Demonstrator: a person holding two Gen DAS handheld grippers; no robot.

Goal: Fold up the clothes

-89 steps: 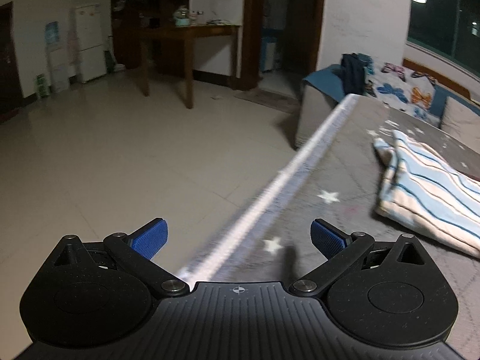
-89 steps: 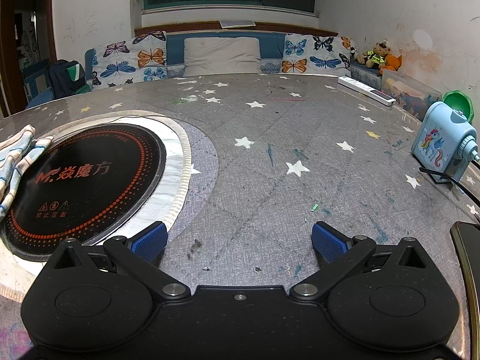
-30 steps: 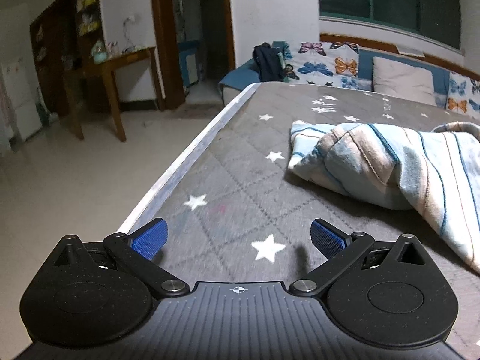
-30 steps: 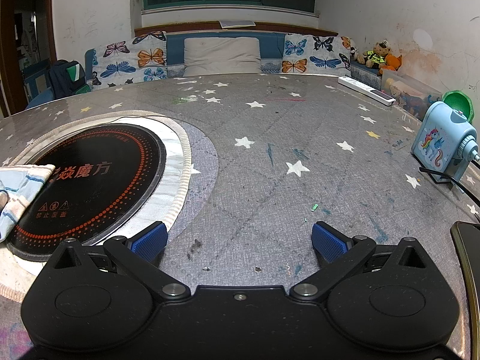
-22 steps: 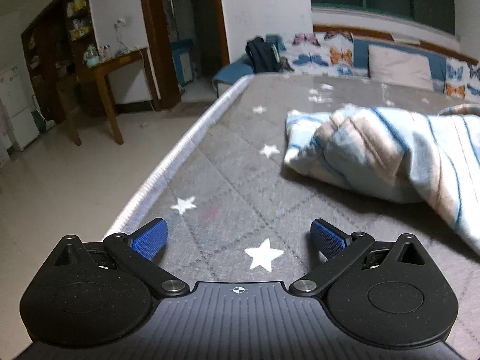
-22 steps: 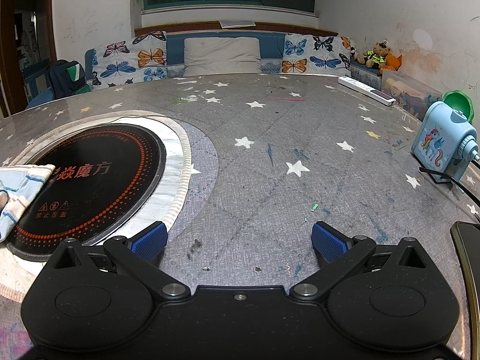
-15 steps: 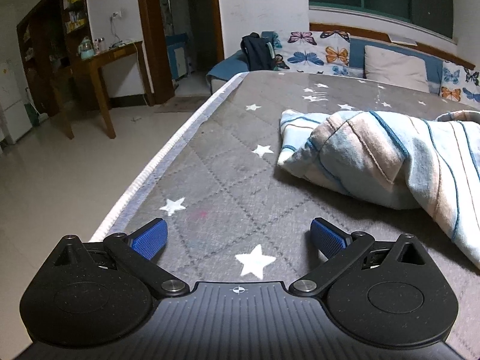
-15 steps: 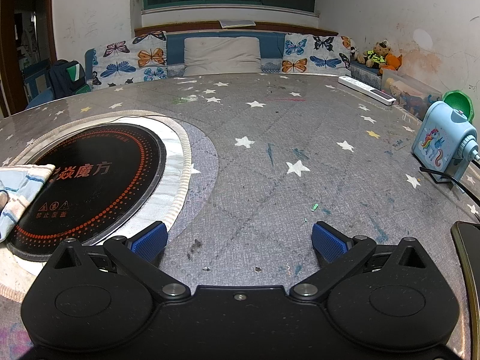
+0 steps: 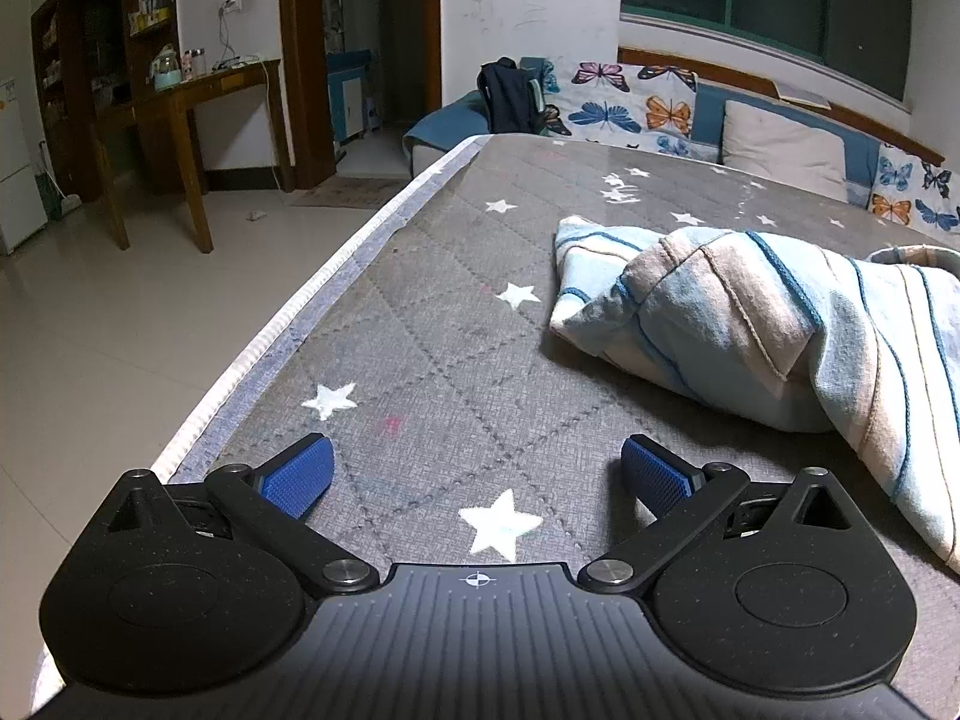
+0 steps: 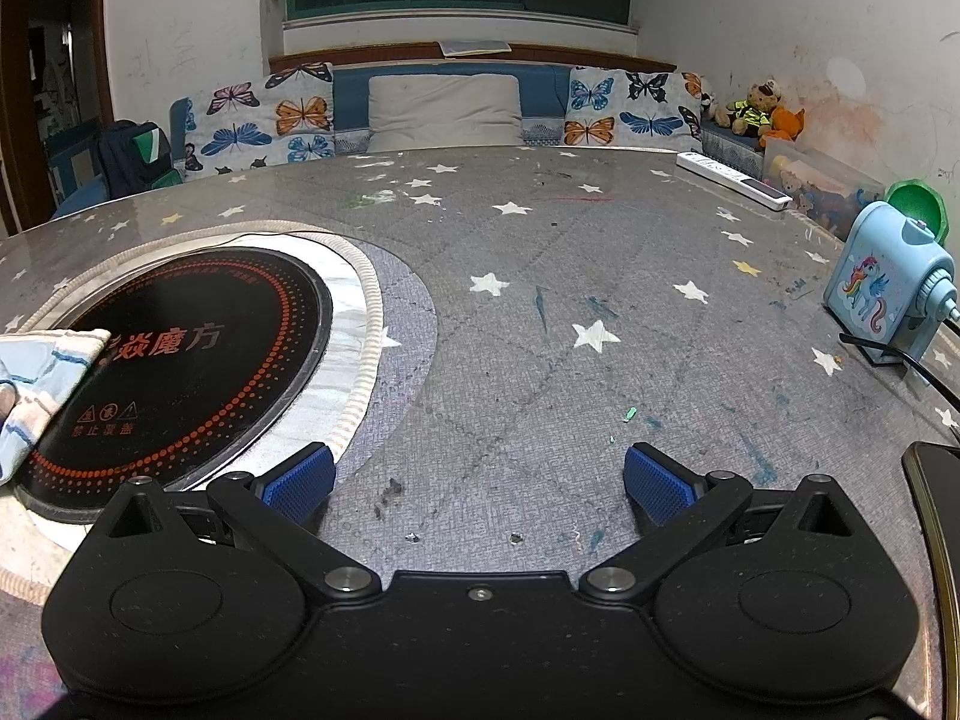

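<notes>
Blue ribbed pads (image 9: 298,476) of the left gripper (image 9: 477,471) stand wide apart with nothing between them, low over the grey star-print table cover (image 9: 444,324). The right gripper (image 10: 480,477) is likewise released and empty, resting low over the same cover.

Ahead and to the right of the left gripper lies the striped garment (image 9: 750,324), bunched and unfolded, with its nearest hem just right of the right-hand pad. In the right wrist view only one corner of the garment shows, far left of that gripper, overlapping the black induction plate (image 10: 198,354).

Further ahead of the right gripper, to its right, stand a blue pencil sharpener (image 10: 882,282) and a white power strip (image 10: 732,183); butterfly cushions (image 10: 264,120) line the far bench.

Judgement: folding has not begun. Risks:
- The garment is doubled over; a pinch could take several layers and prevent spreading.
- The table edge (image 9: 300,306) runs just left of the left gripper; dragging cloth leftward could pull it off.
- Cloth overlapping the induction plate may snag on its raised rim.
</notes>
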